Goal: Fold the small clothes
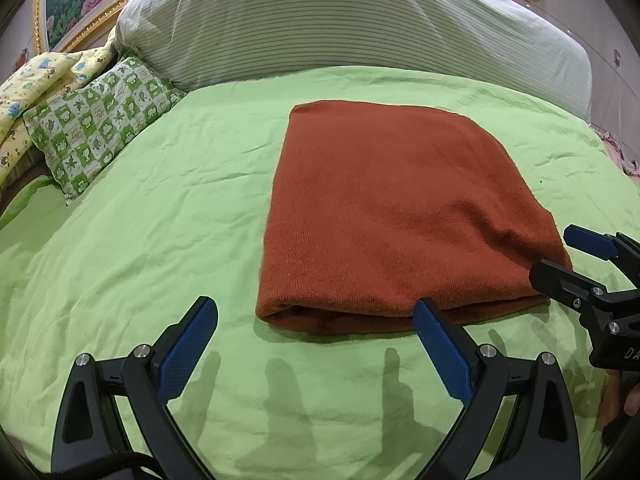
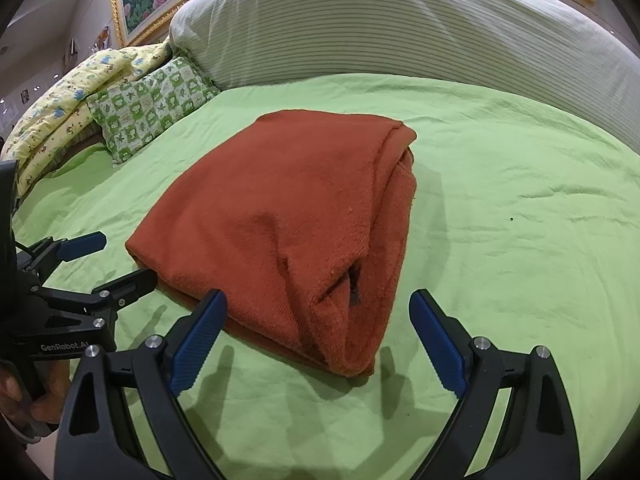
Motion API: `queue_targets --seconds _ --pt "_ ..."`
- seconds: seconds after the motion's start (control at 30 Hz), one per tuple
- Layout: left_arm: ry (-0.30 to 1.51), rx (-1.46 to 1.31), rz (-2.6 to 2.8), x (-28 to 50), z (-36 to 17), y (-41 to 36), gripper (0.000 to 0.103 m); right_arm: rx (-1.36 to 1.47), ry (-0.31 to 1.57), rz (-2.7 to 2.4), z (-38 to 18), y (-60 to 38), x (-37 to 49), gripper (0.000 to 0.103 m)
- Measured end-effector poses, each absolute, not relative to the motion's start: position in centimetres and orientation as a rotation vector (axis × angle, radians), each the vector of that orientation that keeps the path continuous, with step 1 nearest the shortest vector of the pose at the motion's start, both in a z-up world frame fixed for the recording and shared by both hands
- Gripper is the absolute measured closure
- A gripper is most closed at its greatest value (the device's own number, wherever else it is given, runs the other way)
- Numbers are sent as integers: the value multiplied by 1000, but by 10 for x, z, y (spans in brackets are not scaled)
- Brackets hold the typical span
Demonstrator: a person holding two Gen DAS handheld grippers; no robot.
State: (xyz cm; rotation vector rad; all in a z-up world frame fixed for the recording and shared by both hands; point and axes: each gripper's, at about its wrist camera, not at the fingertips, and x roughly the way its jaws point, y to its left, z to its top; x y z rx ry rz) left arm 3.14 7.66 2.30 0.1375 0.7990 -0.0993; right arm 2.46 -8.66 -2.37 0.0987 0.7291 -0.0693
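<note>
While lying folded on the sheet [image 1: 120, 240], cloth [image 1: 380, 220] just ahead of both grippers, long axis running away. Left gripper [image 1: 316, 344] wide open, empty, facing near edge; right gripper [image 2: 318, 336] wide open, empty, straddling near corner, closer.

Your left hand-held gripper [image 1: 314, 318] and right hand-held gripper [image 2: 318, 312] are black, with blue ribbed pads [image 1: 186, 350], silver screws [image 1: 141, 351] and white "GenRobot.AI" lettering [image 2: 64, 347].
</note>
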Motion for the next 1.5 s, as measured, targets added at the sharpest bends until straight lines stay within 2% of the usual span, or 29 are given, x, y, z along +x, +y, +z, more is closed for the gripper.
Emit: queue_targets --seconds 1.5 --pt "785 135 -84 41 36 81 4 101 710 -48 -8 -76 30 10"
